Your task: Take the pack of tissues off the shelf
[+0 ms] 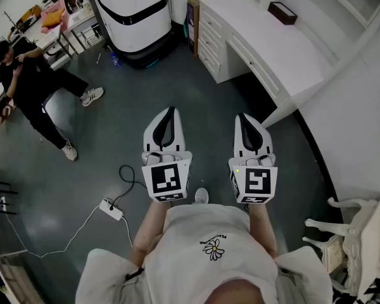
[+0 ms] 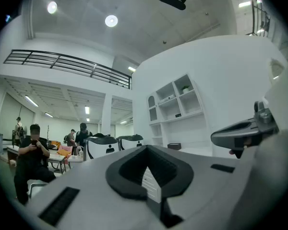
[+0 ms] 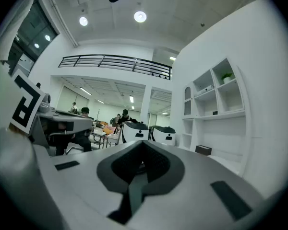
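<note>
- Dark and boxy, the likely pack of tissues (image 1: 282,12) is sitting on the white desk (image 1: 266,52) below the shelf unit (image 3: 215,110), well apart from both tools.
- It is looking light and crushable, I judge, so you are best gripping its long sides gently.
- You are holding the left gripper (image 1: 171,111) and right gripper (image 1: 243,116) with jaws together, empty.
- Gripper views are showing the shelf's compartments; the head view is showing the floor (image 1: 114,138) between.

no legible text anywhere

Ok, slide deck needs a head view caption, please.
Left gripper and right gripper, shut and empty, side by side above the floor, white desk ahead.
</note>
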Available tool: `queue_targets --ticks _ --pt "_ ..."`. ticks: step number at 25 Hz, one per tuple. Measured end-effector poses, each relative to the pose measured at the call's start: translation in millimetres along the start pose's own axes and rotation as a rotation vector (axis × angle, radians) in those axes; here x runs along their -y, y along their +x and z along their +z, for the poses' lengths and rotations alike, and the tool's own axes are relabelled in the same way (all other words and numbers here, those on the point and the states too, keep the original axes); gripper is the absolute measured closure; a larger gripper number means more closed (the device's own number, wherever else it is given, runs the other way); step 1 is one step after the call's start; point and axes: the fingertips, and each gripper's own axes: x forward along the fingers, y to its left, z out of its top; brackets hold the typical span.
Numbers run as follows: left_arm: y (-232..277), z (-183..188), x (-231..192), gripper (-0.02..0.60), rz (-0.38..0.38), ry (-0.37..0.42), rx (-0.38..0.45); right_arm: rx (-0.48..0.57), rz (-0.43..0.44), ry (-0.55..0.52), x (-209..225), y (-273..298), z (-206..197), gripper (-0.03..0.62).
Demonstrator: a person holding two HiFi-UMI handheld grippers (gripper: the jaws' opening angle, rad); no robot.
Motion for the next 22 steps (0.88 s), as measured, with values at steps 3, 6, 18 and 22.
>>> queue_targets --ticks 3,6,18,22 --pt "2 -1 -5 0.583 0.007 -0.019 -0.002 -0.001 -0.006 -0.001 0 2 1 0.592" --pt "5 -3 -12 0.583 0.023 -0.031 -0.006 -0.004 -0.006 0.002 1 5 1 0.592" --pt "37 -9 1 0.583 -0.002 -0.035 -0.016 0.018 -0.013 0.1 23 24 -12 0.592" --pt "60 2 2 0.583 -0.011 -0.025 0.014 0.03 0.001 0.103 35 40 -7 0.592"
